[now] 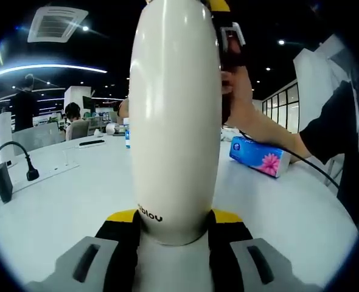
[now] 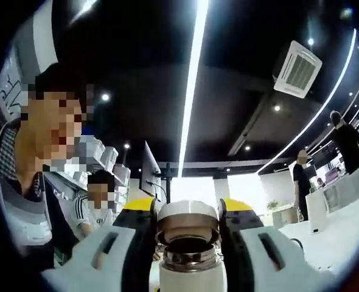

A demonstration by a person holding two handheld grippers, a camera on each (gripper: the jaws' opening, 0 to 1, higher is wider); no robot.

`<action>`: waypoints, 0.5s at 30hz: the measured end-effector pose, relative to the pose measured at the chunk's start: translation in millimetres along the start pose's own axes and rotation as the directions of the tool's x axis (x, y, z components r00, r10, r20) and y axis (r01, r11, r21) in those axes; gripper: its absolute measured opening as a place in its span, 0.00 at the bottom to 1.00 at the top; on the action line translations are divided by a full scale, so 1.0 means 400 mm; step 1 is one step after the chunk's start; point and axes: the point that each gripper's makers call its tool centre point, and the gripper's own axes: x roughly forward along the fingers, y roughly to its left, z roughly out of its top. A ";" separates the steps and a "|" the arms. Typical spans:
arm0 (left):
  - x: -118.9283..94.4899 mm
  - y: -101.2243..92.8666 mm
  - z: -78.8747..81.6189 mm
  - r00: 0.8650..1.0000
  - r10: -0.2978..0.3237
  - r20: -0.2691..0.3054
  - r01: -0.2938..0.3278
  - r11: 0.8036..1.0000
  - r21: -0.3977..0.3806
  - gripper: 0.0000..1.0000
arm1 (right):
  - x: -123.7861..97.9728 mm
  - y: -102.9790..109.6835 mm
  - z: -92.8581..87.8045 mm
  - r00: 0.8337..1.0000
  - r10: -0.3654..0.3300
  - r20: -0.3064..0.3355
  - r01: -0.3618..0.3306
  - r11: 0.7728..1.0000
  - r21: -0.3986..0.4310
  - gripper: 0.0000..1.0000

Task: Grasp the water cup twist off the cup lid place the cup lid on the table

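Observation:
A tall cream-white water cup [image 1: 174, 115] stands upright in the left gripper view, above a white table [image 1: 70, 194]. My left gripper [image 1: 174, 216] is shut on its lower body, yellow tips on either side. At the cup's top a person's hand [image 1: 243, 97] holds my right gripper [image 1: 229, 36]. In the right gripper view, my right gripper [image 2: 188, 207] is shut on the steel-and-white cup lid [image 2: 187, 214]. The lid sits just above the cup's open steel mouth [image 2: 188, 248], which looks dark inside. The threaded neck shows under it.
A blue tissue pack [image 1: 261, 157] lies on the table to the right of the cup. A black power plug and cable [image 1: 30, 173] sit at the left edge, a dark flat item [image 1: 92, 143] farther back. People stand and sit around the office [image 2: 301, 182].

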 end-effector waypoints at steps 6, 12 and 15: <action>0.001 0.004 0.000 1.000 -0.001 0.000 0.001 1.000 0.000 0.46 | 0.001 0.007 -0.013 1.000 -0.001 -0.019 0.002 1.000 0.017 0.45; 0.002 0.006 0.004 1.000 -0.001 0.003 0.001 1.000 0.003 0.46 | 0.005 0.018 -0.030 0.999 0.009 -0.050 -0.009 1.000 -0.008 0.50; 0.005 0.007 -0.003 1.000 -0.003 -0.001 0.003 1.000 0.000 0.46 | 0.003 0.017 -0.028 0.999 0.008 -0.050 -0.009 1.000 -0.014 0.50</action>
